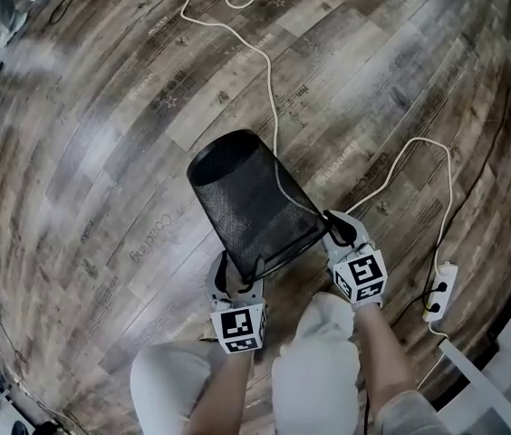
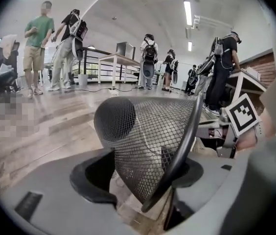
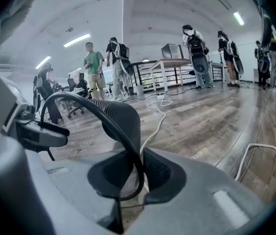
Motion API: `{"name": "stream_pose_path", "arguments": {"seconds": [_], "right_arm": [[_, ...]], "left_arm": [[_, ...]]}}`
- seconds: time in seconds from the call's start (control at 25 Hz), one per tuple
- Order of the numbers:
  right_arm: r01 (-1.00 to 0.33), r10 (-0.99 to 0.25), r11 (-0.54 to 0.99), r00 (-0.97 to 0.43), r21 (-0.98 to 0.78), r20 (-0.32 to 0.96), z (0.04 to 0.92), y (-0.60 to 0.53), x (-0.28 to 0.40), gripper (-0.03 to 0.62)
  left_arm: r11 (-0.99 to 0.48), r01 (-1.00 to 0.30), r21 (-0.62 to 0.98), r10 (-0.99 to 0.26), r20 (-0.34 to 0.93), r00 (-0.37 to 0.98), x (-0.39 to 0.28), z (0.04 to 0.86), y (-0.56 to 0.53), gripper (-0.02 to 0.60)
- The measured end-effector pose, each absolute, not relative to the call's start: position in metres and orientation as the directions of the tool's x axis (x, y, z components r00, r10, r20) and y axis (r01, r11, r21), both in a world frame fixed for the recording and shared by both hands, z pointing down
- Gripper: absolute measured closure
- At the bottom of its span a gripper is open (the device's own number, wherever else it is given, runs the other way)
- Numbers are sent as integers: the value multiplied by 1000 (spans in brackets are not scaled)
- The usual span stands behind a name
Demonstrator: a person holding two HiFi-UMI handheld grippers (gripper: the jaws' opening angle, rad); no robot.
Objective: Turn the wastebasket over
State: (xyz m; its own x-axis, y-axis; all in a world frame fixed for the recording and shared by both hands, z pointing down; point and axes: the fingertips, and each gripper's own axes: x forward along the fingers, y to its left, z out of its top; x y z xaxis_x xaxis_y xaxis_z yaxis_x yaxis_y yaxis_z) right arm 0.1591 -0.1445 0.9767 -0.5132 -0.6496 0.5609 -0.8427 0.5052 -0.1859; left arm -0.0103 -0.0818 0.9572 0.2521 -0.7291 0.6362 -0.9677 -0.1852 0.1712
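Note:
A black mesh wastebasket point(image 1: 251, 202) hangs tilted over the wooden floor, its closed bottom pointing up and away and its open rim toward me. My right gripper point(image 1: 335, 227) is shut on the rim at the right; in the right gripper view point(image 3: 140, 177) the pads pinch the black rim and mesh point(image 3: 113, 114). At the rim's near left side, my left gripper point(image 1: 237, 277) is open. In the left gripper view point(image 2: 143, 180) the rim and mesh wall point(image 2: 148, 131) pass between wide jaws, with a gap at the left pad.
A white cable point(image 1: 269, 80) runs across the floor behind the basket to a power strip point(image 1: 441, 290) at the right. My knees point(image 1: 319, 361) are just below the grippers. White furniture point(image 1: 509, 370) stands at the lower right. Several people and tables point(image 2: 121, 60) are far off.

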Motion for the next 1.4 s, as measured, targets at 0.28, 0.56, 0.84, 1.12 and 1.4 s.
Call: {"name": "stream_pose_path", "arguments": {"seconds": [0.28,0.56,0.84,1.12,1.4], "right_arm": [[-816,-599,542,-543,-200,589,953,-137,133,540],[-812,-581,546,-544,-206,605,929,-142,114,548],[-828,-579,525,-518,-198,629,902,-156,101,549],[-837,-581,499,-514,-223,631,870,-166,97,549],[-851,-576,466,-501,-243,646,831,-162,113,566]], "left_arm": [[-135,-982,133,-712,676,189,-43,935,-88,362],[-87,-987,135,-697,699,157,-66,914,-105,443],[-22,-986,164,-667,733,136,-85,901,-120,489],[46,-977,209,-623,771,136,-93,885,-126,530],[33,-963,266,-570,797,201,-80,853,-121,552]]}}
